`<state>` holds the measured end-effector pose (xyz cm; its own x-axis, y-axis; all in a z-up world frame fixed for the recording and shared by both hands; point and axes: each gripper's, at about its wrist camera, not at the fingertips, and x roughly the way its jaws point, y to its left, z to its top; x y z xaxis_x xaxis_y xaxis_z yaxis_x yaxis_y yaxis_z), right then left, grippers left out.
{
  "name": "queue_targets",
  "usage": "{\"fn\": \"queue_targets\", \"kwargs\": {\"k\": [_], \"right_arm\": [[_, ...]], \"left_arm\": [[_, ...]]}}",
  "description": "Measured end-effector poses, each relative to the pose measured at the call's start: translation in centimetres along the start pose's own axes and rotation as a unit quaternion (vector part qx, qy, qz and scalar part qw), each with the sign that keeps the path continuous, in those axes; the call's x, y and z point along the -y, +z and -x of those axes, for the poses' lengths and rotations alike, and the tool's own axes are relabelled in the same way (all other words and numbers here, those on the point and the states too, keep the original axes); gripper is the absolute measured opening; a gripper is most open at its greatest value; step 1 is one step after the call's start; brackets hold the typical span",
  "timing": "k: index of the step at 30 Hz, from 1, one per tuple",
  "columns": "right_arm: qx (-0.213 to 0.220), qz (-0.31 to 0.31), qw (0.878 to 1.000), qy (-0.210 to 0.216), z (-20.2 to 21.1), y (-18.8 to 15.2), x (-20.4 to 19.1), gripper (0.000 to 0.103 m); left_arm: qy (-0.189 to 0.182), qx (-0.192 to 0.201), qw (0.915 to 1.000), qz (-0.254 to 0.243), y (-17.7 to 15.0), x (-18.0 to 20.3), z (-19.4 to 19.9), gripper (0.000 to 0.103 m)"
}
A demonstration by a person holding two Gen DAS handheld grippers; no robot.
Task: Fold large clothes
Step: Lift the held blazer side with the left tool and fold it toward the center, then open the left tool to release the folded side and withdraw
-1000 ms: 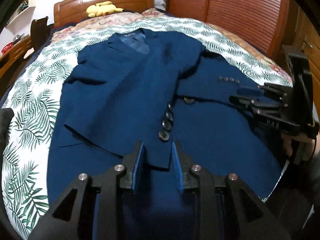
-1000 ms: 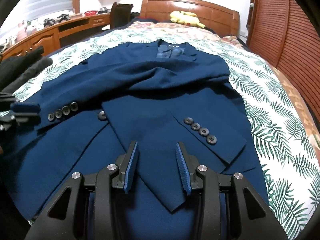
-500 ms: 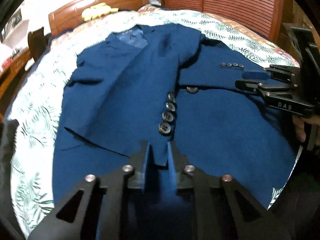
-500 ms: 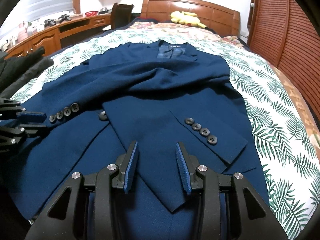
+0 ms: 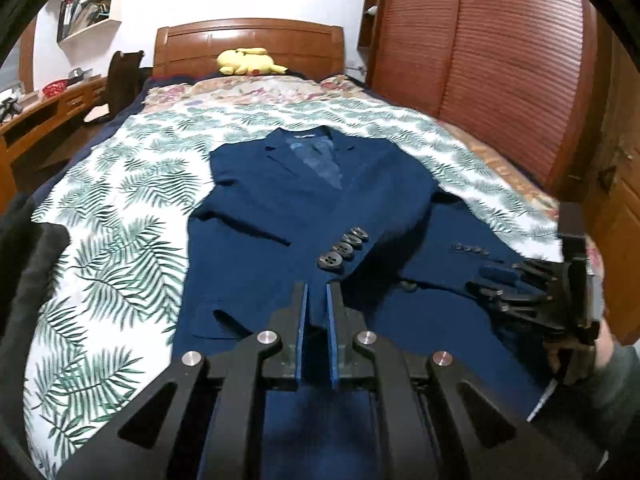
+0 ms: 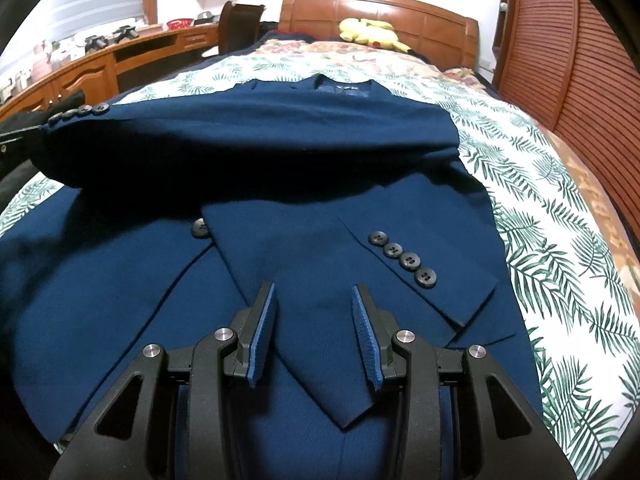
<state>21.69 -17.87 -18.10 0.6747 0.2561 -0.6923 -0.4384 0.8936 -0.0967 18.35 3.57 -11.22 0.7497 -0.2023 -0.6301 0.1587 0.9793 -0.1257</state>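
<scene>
Navy wool fills most of what I see: the suit jacket lies face up on the bed's palm-leaf sheet, collar toward the wooden headboard, hem toward me.

Several parts are hard to read. Its lower hem runs under my grippers and out of both views. In the right wrist view the raised sleeve casts a dark shadow over the chest, so the front closure is lost there, and the black shape at the far left edge is cut off. A dark cloth at the left of the left wrist view is also cropped, and I cannot tell what it is.

My left gripper is closing, its blue pads pinching the cuff end of one sleeve, which hangs lifted above the jacket body. My right gripper sits with jaws parted over the other sleeve's cuff, which lies flat and pointed between the pads; they do not press on it. In the left view that gripper shows at the right edge with a hand behind it.

Counted: two sleeves, each with four cuff buttons, one front button half tucked under a sleeve edge, and one yellow plush toy by the headboard.
</scene>
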Motion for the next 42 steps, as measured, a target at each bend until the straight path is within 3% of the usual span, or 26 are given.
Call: {"fn": "queue_targets", "kwargs": {"k": [4,10,18,23,32,42], "right_arm": [[-0.001,-0.003,1.0,0.002,0.0,0.0,0.1,0.039],[0.0,0.0,1.0,0.0,-0.1,0.1,0.2,0.039],[-0.001,-0.002,1.0,0.004,-0.1,0.1,0.2,0.039],[-0.001,-0.005,1.0,0.009,-0.4,0.0,0.3,0.039],[-0.01,-0.01,1.0,0.018,-0.4,-0.1,1.0,0.04],[-0.009,-0.022,1.0,0.014,4.3,-1.8,2.7,0.042]], "left_arm": [[-0.001,-0.015,0.9998,-0.009,-0.2,0.0,-0.4,0.012],[-0.004,0.0,0.9999,-0.011,-0.2,-0.3,0.9,0.022],[0.007,-0.009,0.9998,-0.017,-0.4,-0.8,0.6,0.031],[0.02,-0.009,0.9993,-0.029,-0.9,-0.5,1.1,0.033],[0.051,-0.014,0.9986,0.005,-3.0,-2.5,3.2,0.033],[0.075,-0.032,0.9963,0.025,-5.8,-4.8,4.8,0.033]]}}
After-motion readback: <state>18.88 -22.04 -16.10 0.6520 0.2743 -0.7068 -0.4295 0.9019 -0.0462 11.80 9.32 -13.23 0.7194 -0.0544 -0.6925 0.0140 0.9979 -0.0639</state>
